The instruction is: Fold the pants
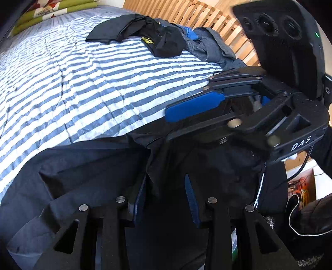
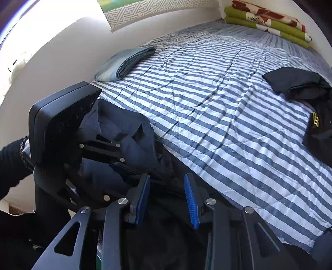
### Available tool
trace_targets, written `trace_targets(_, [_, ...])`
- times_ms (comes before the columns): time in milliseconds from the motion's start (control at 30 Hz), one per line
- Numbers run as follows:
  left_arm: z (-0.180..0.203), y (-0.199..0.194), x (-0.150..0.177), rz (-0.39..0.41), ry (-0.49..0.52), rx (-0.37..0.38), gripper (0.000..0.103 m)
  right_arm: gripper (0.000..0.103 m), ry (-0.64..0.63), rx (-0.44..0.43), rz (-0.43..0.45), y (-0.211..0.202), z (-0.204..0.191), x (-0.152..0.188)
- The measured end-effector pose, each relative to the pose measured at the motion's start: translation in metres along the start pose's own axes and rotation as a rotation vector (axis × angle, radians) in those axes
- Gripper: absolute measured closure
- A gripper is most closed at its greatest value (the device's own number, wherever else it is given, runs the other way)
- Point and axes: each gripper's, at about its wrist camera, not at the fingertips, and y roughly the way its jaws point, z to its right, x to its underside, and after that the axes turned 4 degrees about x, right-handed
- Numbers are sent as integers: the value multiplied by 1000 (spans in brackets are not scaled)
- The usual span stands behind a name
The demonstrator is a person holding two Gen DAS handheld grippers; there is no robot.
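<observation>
Dark navy pants (image 1: 93, 166) lie bunched at the near edge of the striped bed cover (image 1: 83, 83). My left gripper (image 1: 166, 199) points down into them, its blue pads closed on a thick fold of the cloth. In the right wrist view that gripper (image 2: 124, 164) sits at the left with the pants (image 2: 128, 135) gathered up around its fingers. My right gripper (image 2: 167, 199) hangs just above the dark cloth, pads apart and touching nothing. It shows side-on in the left wrist view (image 1: 170, 124), jaws parted.
A black garment (image 2: 300, 83) and a grey one (image 1: 207, 45) lie at the bed's far side by the wooden slats (image 1: 207, 18). Folded light blue jeans (image 2: 124, 62) sit by the wall. Green folded blankets (image 2: 269, 22) are at the head. Cables (image 1: 300, 187) are on the floor.
</observation>
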Motion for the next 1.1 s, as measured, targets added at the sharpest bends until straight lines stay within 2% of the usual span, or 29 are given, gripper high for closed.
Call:
trace_targets(133, [3, -14, 4, 21, 37, -35, 63, 72, -30, -18, -65, 23, -10, -14])
trace_targets(233, [-4, -26, 10, 30, 27, -28, 62, 72, -56, -5, -104, 33, -13, -19])
trace_targets(467, [-17, -18, 18, 10, 9, -33, 62, 70, -97, 22, -172, 45, -16, -13])
trace_targets(500, [-17, -17, 17, 10, 12, -43, 62, 71, -111, 42, -171, 45, -17, -12])
trace_targets(533, [-17, -19, 17, 16, 11, -54, 61, 78, -127, 75, -172, 46, -18, -10])
trace_targets(567, [-18, -22, 17, 26, 6, -69, 56, 87, -136, 84, -166, 46, -19, -9])
trace_targets(600, [-21, -31, 18, 44, -3, -91, 51, 91, -133, 89, -156, 44, -19, -10])
trace_targets(633, [-24, -44, 22, 80, -11, -121, 44, 91, -120, 94, -137, 41, -16, -12])
trace_targets(667, [-28, -59, 27, 122, -21, -158, 40, 91, -101, 89, -126, 39, -13, -16])
trace_targets(733, [-42, -92, 43, 208, -74, -214, 40, 92, -14, 70, -91, 36, 7, -26])
trace_targets(767, [-51, -104, 52, 237, -112, -218, 39, 92, 38, 58, -79, 37, 18, -32])
trace_targets(833, [-74, -110, 71, 212, -189, -245, 39, 92, 159, 50, -49, 40, 47, -43])
trace_targets(933, [-103, -102, 91, 133, -266, -301, 40, 89, 285, 202, -8, 49, 84, -57])
trace_targets(967, [-109, -103, 96, 133, -275, -300, 40, 89, 322, 209, 0, 48, 93, -58])
trace_targets(1033, [-118, -109, 104, 150, -289, -282, 40, 88, 324, 176, 39, 37, 92, -56])
trace_targets(1100, [-124, -113, 110, 163, -303, -240, 40, 88, 240, 159, 59, 21, 72, -51])
